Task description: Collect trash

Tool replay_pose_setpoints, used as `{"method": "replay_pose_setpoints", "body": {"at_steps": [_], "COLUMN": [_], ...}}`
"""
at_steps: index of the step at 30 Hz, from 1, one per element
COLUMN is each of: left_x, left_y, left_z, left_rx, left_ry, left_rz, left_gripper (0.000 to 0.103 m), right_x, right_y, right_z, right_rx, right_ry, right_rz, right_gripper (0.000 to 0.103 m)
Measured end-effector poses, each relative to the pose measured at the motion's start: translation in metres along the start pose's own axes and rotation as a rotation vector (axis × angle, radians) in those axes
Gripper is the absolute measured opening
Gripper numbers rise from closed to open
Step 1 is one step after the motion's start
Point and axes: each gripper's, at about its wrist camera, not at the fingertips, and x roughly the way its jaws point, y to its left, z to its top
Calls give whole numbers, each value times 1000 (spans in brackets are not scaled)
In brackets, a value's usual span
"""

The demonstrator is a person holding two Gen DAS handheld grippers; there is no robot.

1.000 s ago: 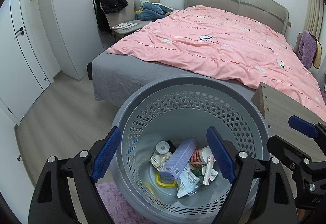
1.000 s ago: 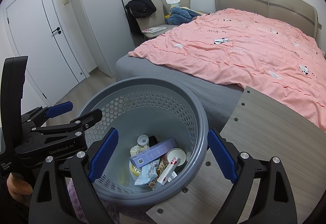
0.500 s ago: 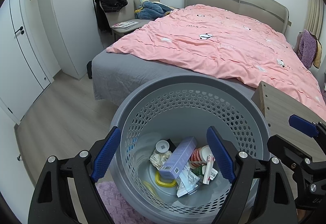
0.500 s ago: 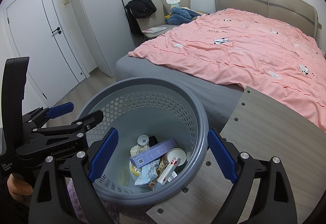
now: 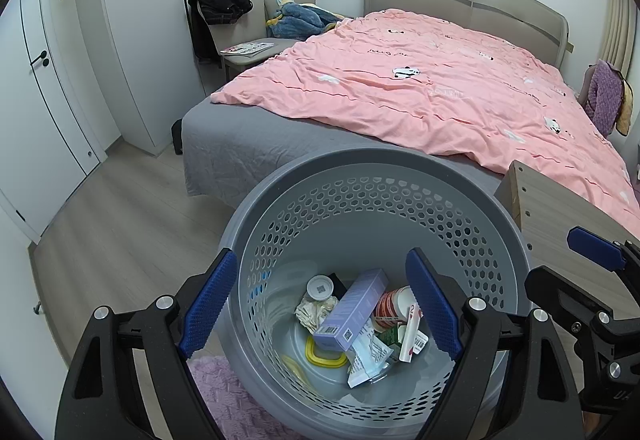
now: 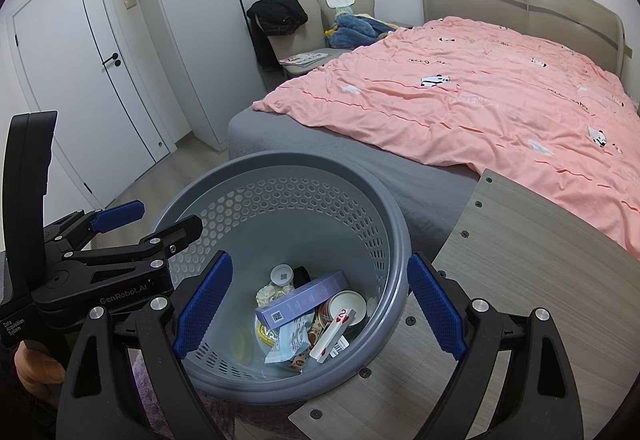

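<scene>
- Grey perforated plastic, centre of both views: laundry-style basket (image 5: 376, 175) on the floor between bed (image 5: 248, 143) and wooden tabletop (image 6: 540, 260), serving as the bin.
- Far left, left gripper (image 5: 320, 304) hovering over the rim, jaws spread wide, nothing between them.
- Down inside: crumpled tissue (image 5: 314, 310), lilac carton (image 5: 352, 310), yellow ring (image 5: 324, 354), paper cup (image 5: 394, 306), foil sachet (image 5: 366, 358) — the trash, heaped on the basket floor.
- Probably all light and crushable; carton stiff enough to pinch across its narrow faces, sachet likely slippery, best taken by an edge.
- Right side, right gripper (image 6: 318, 304) also gaping, empty, above the same rim beside the tabletop.
</scene>
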Motion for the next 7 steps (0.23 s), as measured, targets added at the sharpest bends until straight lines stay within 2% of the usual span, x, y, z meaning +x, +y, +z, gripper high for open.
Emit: {"method": "replay_pose_setpoints", "body": {"at_steps": [7], "left_x": [0], "left_y": [1], "left_z": [0], "left_rx": [-2], "left_ry": [2], "left_rz": [0], "left_gripper": [82], "right_x": [0], "right_y": [0], "right_z": [0], "right_rx": [0], "right_ry": [0], "right_rz": [0], "right_gripper": [87]}}
